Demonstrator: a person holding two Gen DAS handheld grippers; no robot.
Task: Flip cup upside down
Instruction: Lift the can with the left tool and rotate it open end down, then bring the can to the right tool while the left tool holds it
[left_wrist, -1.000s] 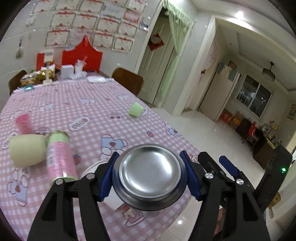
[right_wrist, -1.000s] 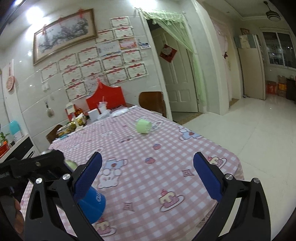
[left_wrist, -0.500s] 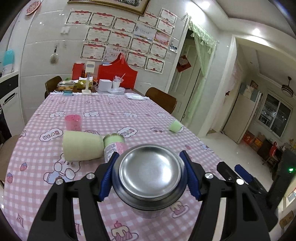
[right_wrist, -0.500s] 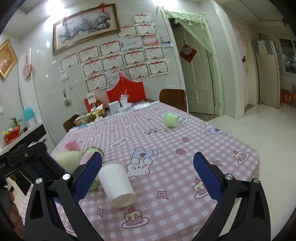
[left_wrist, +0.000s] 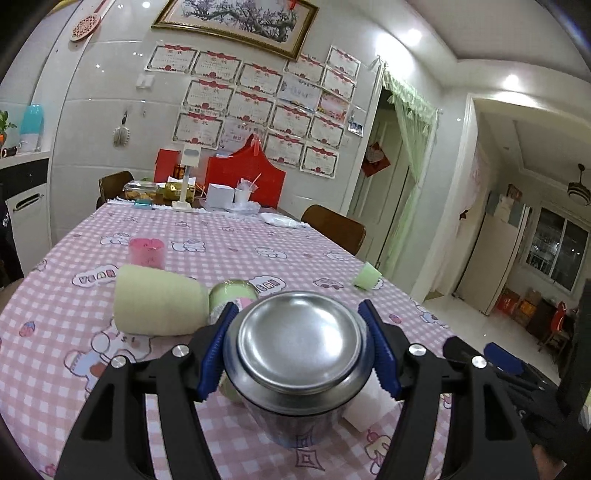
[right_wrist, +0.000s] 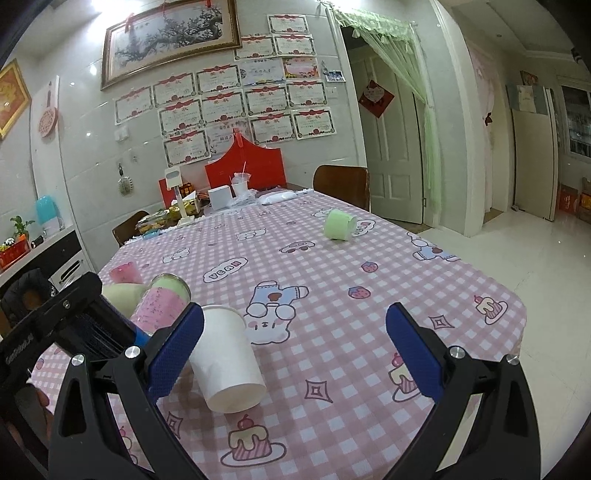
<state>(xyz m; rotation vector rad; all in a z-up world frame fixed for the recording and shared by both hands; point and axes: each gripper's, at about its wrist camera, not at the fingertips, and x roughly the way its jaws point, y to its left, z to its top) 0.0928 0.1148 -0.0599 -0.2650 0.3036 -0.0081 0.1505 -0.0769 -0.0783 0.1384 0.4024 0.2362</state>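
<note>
Two grippers: I work with the left one loaded, the right one free.
Left gripper (left_wrist: 299, 347): fingers closed on the steel cup (left_wrist: 299, 354), blue pads on its two sides.
Steel cup: base faces my camera, mouth points down toward the checked tablecloth (left_wrist: 229, 243); I judge it almost flipped.
Step advice: lower straight until the rim sits flat, then release; avoid the white paper cup (right_wrist: 227, 360) just beside.
Right gripper (right_wrist: 293, 345): fingers wide apart, holding nothing.

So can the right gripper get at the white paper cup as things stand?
Probably yes. The right gripper is open and empty, and the white paper cup lies on its side just beside its left jaw, nothing in between.
</note>
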